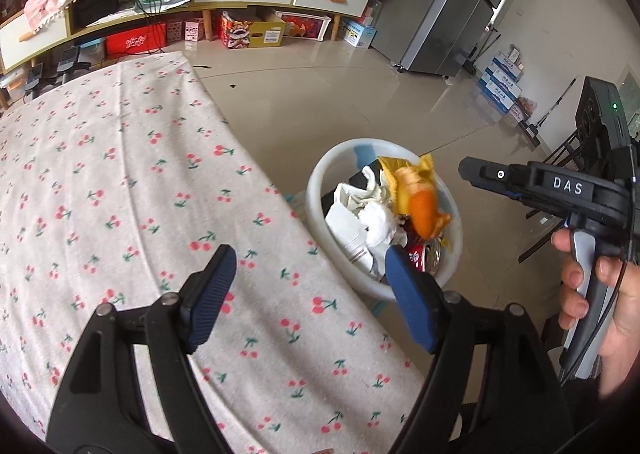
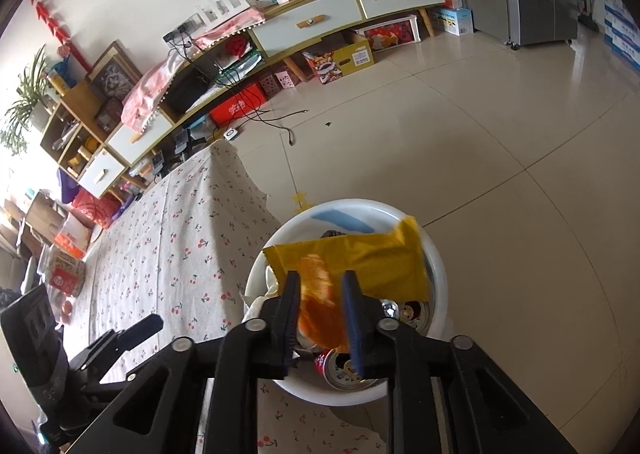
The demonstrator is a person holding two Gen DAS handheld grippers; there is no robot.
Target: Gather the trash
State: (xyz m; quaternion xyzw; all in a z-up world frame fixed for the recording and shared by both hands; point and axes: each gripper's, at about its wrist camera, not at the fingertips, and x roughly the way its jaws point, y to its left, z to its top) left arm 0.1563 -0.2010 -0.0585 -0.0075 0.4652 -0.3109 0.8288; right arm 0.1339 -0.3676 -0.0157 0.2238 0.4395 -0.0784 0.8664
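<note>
left hand-held gripper (image 1: 310,298) is spread wide open, the right hand-held gripper (image 2: 320,324) has its fingers partly apart, right hand (image 1: 600,306) wrapped round the handle.

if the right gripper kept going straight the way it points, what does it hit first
Most likely the yellow wrapper lying atop the trash in the white bin; the right gripper points down into it, fingers slightly apart with nothing clearly gripped. Depth is hard to judge.

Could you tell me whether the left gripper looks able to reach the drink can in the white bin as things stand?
Probably yes. The left gripper is open and empty above the table edge beside the white bin, and the drink can lies exposed near its right finger. The yellow wrapper lies farther back.
</note>
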